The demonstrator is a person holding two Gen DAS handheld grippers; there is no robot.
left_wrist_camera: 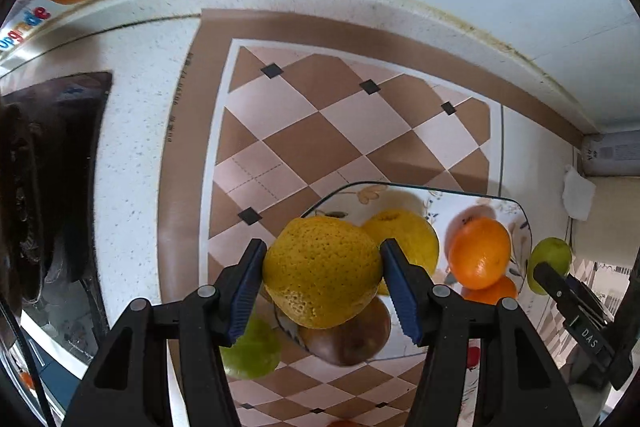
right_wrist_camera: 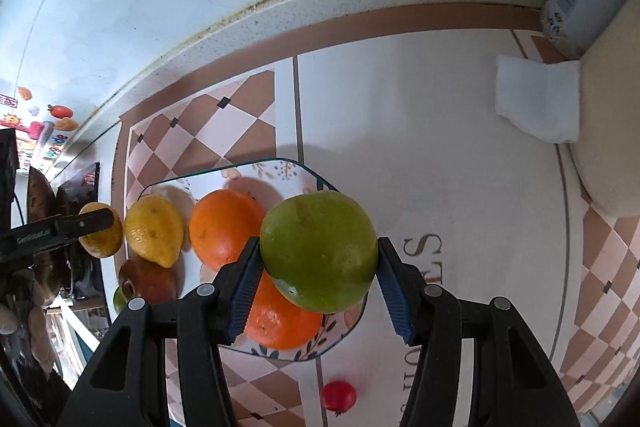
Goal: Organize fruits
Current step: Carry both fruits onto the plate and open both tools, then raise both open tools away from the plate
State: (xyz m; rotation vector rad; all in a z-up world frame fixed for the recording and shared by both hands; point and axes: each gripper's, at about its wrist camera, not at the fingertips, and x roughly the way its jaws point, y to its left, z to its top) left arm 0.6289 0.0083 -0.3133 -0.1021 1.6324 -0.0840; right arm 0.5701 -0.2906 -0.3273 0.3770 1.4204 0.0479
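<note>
Crowding plate (right_wrist_camera: 352,323): lemon (right_wrist_camera: 154,231), oranges (right_wrist_camera: 222,227), brown fruit (right_wrist_camera: 148,281)

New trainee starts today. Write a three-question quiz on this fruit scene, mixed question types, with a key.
1. True or false: the left gripper is shut on a bumpy yellow citrus.
2. Which fruit does the right gripper hold? A) orange B) green fruit C) lemon
3. Fill in: the small red fruit lies off the glass plate, on the ____.

Key:
1. True; both pads press its sides.
2. B; the green fruit sits between the jaws, above the plate's right edge.
3. Mat; the patterned mat on the counter, nearer the camera than the plate.
</note>
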